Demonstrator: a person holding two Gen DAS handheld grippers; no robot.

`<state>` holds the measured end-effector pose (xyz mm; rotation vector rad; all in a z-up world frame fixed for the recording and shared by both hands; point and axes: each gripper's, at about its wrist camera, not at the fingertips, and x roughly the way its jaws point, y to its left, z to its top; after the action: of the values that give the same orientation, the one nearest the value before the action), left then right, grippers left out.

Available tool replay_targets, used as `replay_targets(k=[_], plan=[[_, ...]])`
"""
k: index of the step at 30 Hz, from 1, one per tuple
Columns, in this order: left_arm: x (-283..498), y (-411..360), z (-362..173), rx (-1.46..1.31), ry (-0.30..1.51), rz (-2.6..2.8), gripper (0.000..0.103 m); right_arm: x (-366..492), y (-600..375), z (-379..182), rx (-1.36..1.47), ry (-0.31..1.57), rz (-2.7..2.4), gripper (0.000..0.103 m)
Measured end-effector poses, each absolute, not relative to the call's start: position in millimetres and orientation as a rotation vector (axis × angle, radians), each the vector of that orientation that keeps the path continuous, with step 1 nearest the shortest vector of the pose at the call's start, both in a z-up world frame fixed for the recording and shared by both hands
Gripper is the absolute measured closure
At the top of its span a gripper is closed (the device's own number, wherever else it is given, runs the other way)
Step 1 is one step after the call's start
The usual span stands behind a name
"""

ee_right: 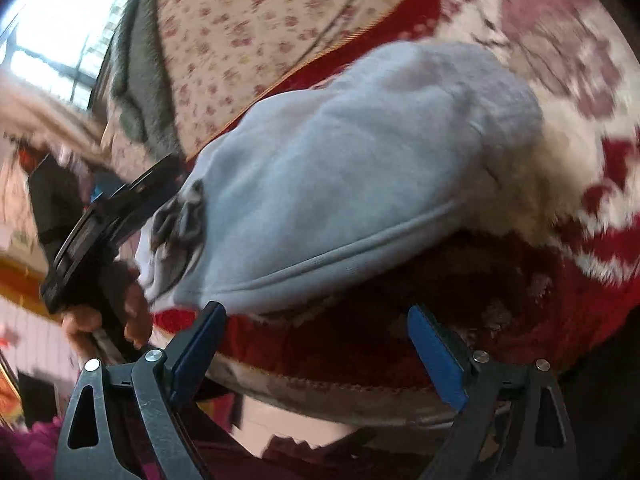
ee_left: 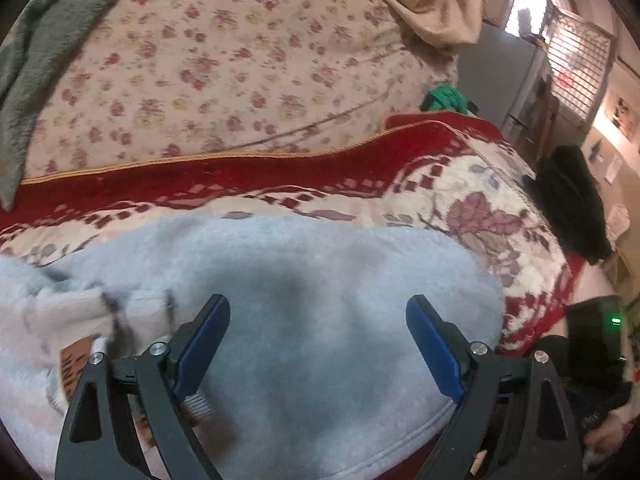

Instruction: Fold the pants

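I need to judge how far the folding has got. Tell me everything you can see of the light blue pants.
The light blue pants look like soft fleece, bunched into a rounded heap on the red and cream blanket near the bed's edge. A stitched hem runs along the near side; a brown patch and grey drawstrings show at one end. The left tool hovers open over them, touching nothing.

Pants spread on blanket near bed's front edge; behind blanket, sheet; towel along sheet's far left edge.
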<state>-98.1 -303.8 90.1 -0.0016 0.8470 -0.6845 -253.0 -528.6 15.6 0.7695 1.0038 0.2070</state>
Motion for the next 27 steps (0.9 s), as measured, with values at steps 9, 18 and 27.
replay_targets(k=[9, 18, 27], plan=[[-72.9, -342.7, 89.6, 0.111, 0.889, -0.818, 0.014, -236.5, -548.6, 2.4, 0.875, 0.855, 0.181, 0.008], [-24.3, -387.9, 73.2, 0.157, 0.996, -0.941, 0.014, -222.2, -553.4, -0.4, 0.884, 0.736, 0.25, 0.007], [-5.9, -436.8, 56.6, 0.36, 1.05, -1.063, 0.014, -221.0, -548.4, -0.7, 0.859, 0.718, 0.279, 0.007]])
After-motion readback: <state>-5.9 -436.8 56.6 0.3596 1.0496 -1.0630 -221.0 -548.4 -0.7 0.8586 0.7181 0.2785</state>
